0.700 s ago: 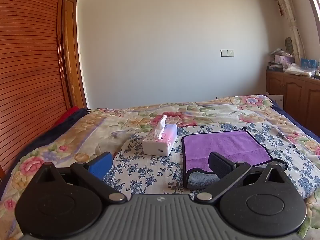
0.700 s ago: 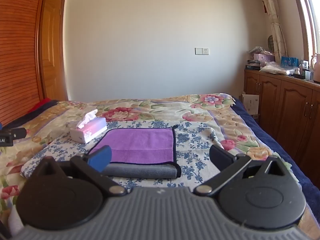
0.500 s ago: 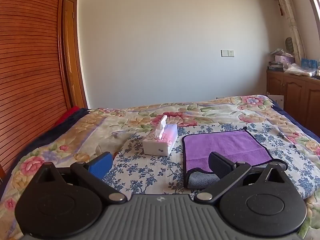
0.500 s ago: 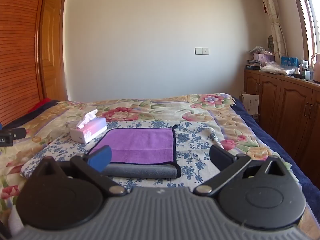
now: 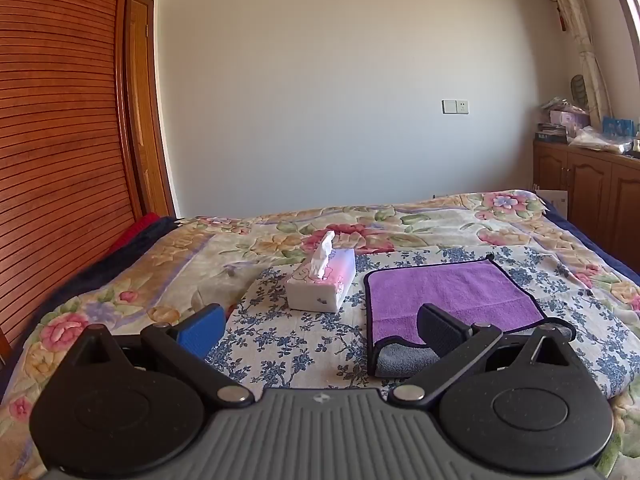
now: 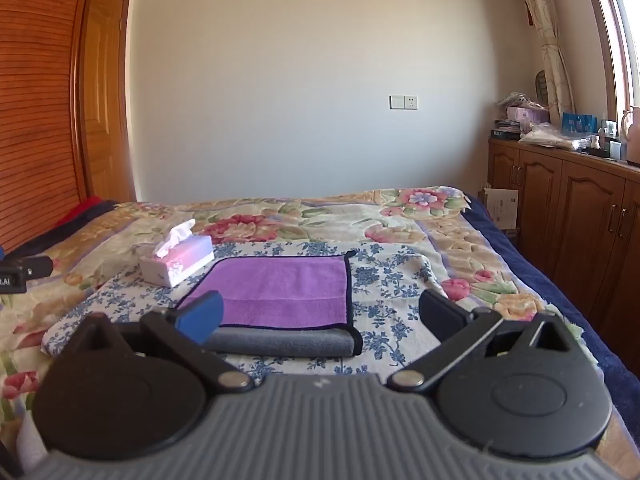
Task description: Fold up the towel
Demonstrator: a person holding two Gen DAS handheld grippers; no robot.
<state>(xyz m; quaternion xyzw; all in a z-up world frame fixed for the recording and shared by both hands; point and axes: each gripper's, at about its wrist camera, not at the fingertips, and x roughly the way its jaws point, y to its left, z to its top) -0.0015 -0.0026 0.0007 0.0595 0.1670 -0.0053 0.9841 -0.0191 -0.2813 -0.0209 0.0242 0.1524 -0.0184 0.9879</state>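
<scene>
Both hand-held grippers, left (image 5: 320, 328) and right (image 6: 320, 316), hover spread and empty. The towel (image 6: 280, 290) at 12 o'clock seems already folded once; next, pinch its corners.

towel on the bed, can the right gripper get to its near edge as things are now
Probably yes: the right gripper is open, the towel lies just ahead, and the tissue box sits off to the left.

Item count: bed and cabinet area

One purple towel (image 6: 280, 292) lies on one blue-flowered cloth (image 6: 384, 276), with one tissue box (image 6: 178, 262) beside it. Two grippers are present, the left gripper (image 5: 320, 330) and the right gripper (image 6: 320, 320), each with two fingers spread apart. One wall switch plate (image 6: 404, 102) is visible. Cabinet doors in view: four (image 6: 580, 216).
</scene>
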